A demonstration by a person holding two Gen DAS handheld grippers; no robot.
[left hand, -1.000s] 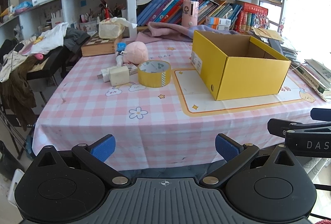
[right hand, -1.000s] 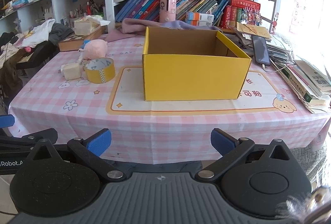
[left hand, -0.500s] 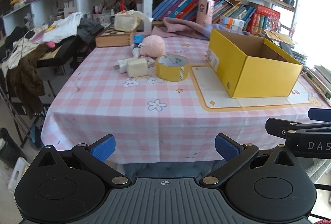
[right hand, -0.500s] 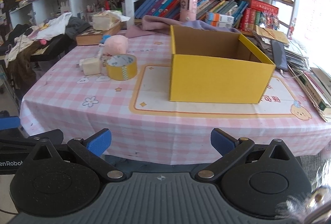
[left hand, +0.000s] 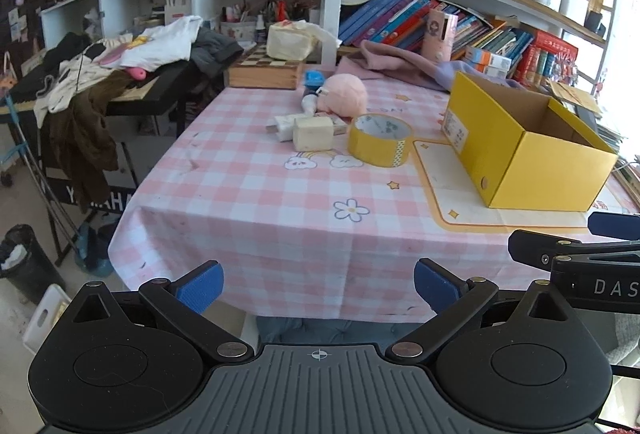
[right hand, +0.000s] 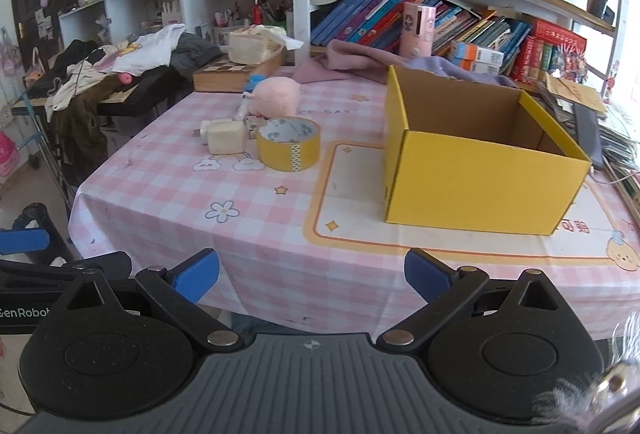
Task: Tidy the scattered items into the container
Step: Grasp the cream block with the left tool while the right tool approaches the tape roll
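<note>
Here the left gripper (left hand: 318, 284) hangs off the near edge of the table with its blue-padded fingers (left hand: 200, 286) spread wide and nothing between them. The right gripper (right hand: 312, 276) is equally wide and empty, also short of the table edge; part of it shows at the right border of the left wrist view.

The table wears a pink checked tablecloth (left hand: 256, 193) with a cream panel on which the open yellow box (right hand: 476, 157) stands. Left of the box, well apart from both grippers, the scattered items lie in a cluster: a roll of yellow tape (left hand: 379, 139) nearest the box, a cream block (left hand: 313, 133) just beside it, a white charger-like piece (left hand: 283, 124) touching the block, and behind them a pink plush ball (left hand: 347, 93) beside a small white and blue bottle (left hand: 310, 89).

Behind the table, bookshelves (right hand: 460, 9) are packed with books, a wooden chessboard box (left hand: 266, 71) sits at the far edge, and clothes (left hand: 132, 51) are heaped over a keyboard to the left.

The box floor is hidden by its walls. Small items behind the cream block are too overlapped to identify.
</note>
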